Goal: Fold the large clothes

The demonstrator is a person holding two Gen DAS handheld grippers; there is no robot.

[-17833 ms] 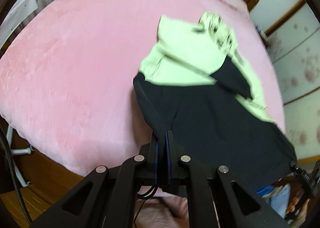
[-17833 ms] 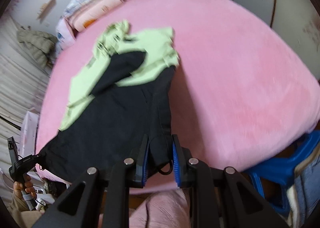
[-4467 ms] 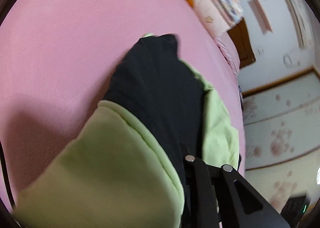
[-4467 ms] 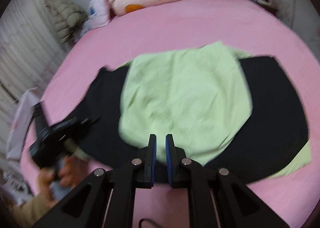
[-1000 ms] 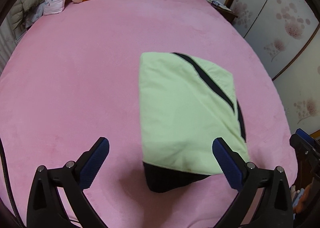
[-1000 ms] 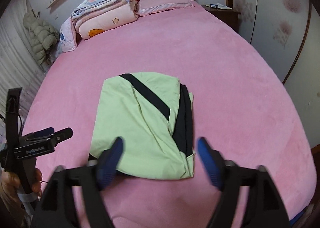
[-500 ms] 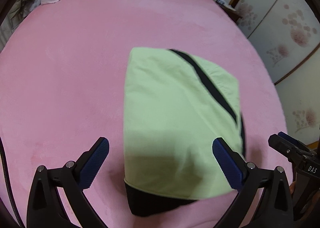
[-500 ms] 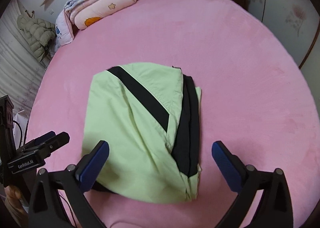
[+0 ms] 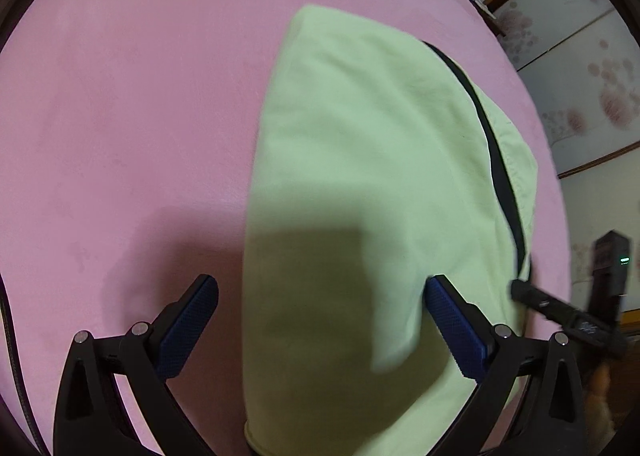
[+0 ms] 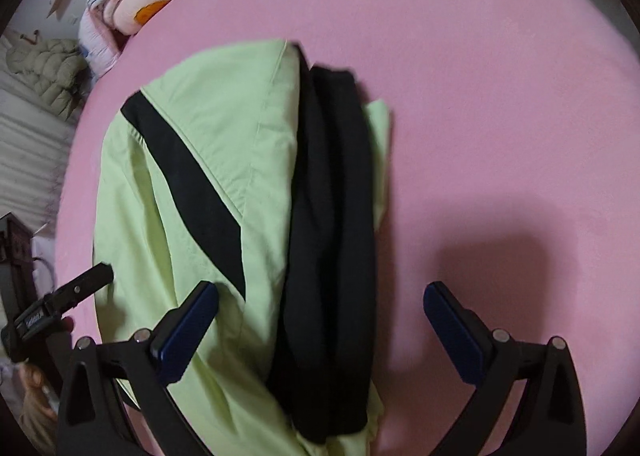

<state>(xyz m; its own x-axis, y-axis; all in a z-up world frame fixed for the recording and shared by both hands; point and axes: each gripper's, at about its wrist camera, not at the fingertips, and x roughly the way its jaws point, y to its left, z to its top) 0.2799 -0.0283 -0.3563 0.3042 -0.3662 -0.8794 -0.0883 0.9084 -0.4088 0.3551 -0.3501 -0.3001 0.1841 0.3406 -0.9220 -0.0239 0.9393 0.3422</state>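
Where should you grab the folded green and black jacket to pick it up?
Probably by its near edge, one tool at each corner. The folded jacket lies flat on the pink bed, its layered black edge on the right side. The open left tool and open right tool point down over it; come in low so all layers lift together.

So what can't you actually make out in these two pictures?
- Folded garment, left wrist view: its near end runs off the bottom edge.
- Its black layers, right wrist view: blurred; their count cannot be told.
- The person: only a bit of hand at the frame edge.
- Bed: edges cut off by the round lens.
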